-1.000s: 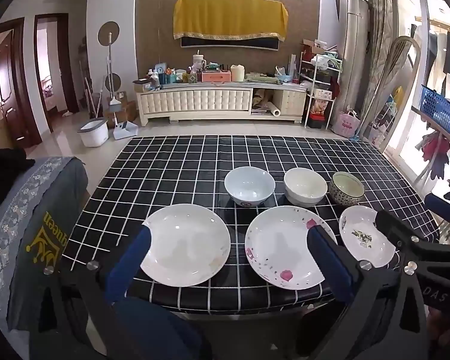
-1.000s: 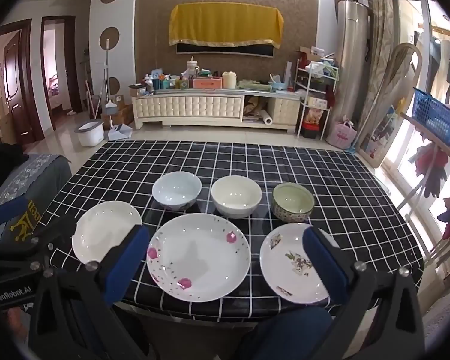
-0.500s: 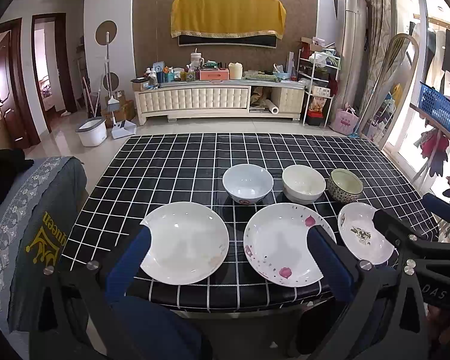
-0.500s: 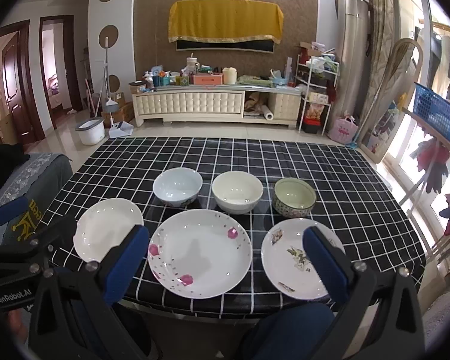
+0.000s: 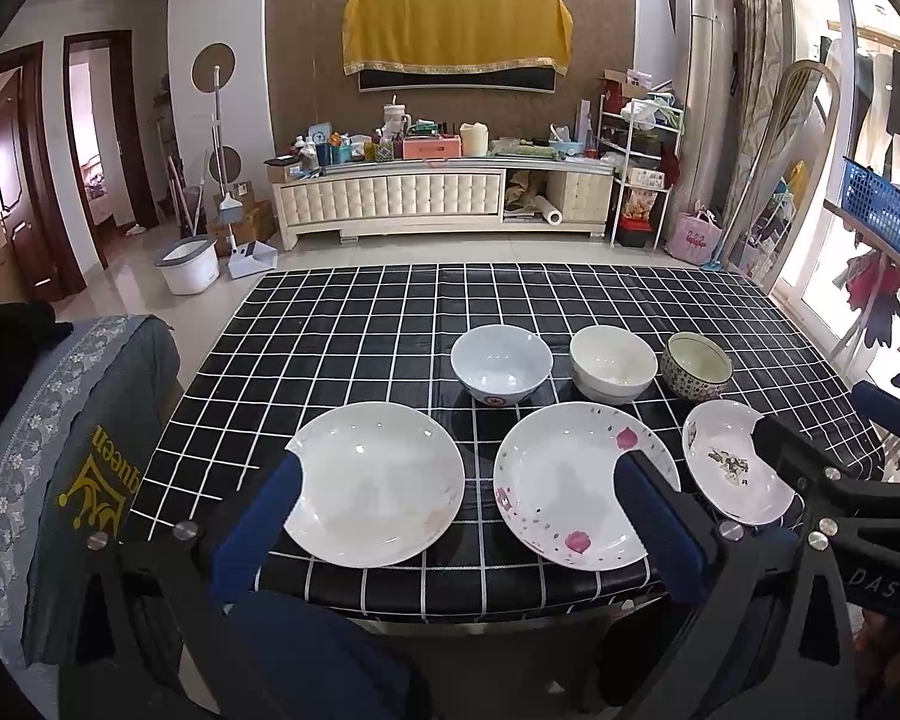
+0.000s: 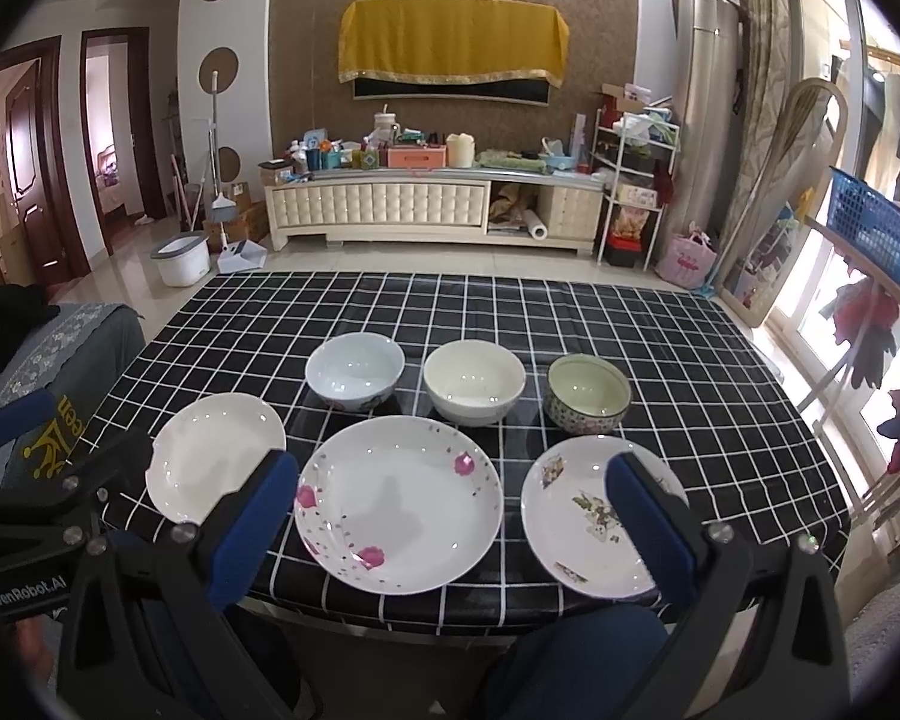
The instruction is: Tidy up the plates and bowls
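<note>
Three plates lie in a row at the table's near edge: a plain white plate (image 5: 375,483) (image 6: 215,462), a large pink-flowered plate (image 5: 573,483) (image 6: 399,504) and a small plate with a green motif (image 5: 729,462) (image 6: 594,516). Behind them stand a pale blue bowl (image 5: 501,363) (image 6: 354,369), a cream bowl (image 5: 612,363) (image 6: 474,381) and a patterned bowl (image 5: 696,363) (image 6: 587,393). My left gripper (image 5: 459,474) is open and empty, held above the near edge. My right gripper (image 6: 450,474) is open and empty, over the flowered plate's near side.
The table has a black grid-patterned cloth (image 5: 360,324). A chair with a grey cover (image 5: 60,450) stands at the table's left. A blue basket (image 6: 873,231) sits on a rail at the right. A cabinet (image 5: 438,198) stands across the room.
Both grippers have drawn slightly back and up from the table. The plates and bowls have not moved.
</note>
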`<control>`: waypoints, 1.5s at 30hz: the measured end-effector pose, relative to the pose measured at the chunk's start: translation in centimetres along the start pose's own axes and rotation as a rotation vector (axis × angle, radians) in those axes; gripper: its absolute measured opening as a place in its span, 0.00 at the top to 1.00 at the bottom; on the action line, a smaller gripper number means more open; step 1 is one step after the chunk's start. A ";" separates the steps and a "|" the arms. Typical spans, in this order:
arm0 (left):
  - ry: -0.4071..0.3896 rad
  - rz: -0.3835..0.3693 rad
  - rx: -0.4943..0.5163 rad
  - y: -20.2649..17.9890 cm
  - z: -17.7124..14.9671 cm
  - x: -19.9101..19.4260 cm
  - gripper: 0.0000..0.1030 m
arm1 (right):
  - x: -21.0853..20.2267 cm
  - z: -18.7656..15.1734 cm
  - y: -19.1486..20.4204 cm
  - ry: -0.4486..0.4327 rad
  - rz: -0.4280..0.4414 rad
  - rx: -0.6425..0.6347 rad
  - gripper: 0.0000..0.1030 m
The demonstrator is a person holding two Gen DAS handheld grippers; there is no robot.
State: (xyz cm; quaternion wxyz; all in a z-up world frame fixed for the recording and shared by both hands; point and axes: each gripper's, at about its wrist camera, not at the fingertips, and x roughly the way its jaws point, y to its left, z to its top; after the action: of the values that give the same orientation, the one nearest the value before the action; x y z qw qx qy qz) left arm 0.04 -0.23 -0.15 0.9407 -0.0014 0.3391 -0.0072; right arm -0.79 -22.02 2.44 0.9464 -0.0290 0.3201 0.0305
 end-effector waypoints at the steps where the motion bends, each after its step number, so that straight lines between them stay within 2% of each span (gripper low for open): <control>1: 0.000 0.002 0.001 0.0 0.0 0.0 0.00 | 0.0 0.0 0.0 0.001 0.000 -0.001 0.00; 5: -0.005 0.025 0.012 -0.2 0.0 -0.1 0.00 | 0.0 0.0 0.0 0.001 0.002 0.000 0.00; 45: -0.003 0.012 0.012 -0.3 -0.2 -0.5 0.00 | -0.3 -0.2 -0.3 0.011 0.019 0.022 0.00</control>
State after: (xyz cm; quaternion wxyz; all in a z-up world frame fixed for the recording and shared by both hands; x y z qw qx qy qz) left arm -0.48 -0.55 0.07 0.9412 0.0060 0.3377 -0.0036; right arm -1.11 -22.31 2.48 0.9447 -0.0156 0.3257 0.0357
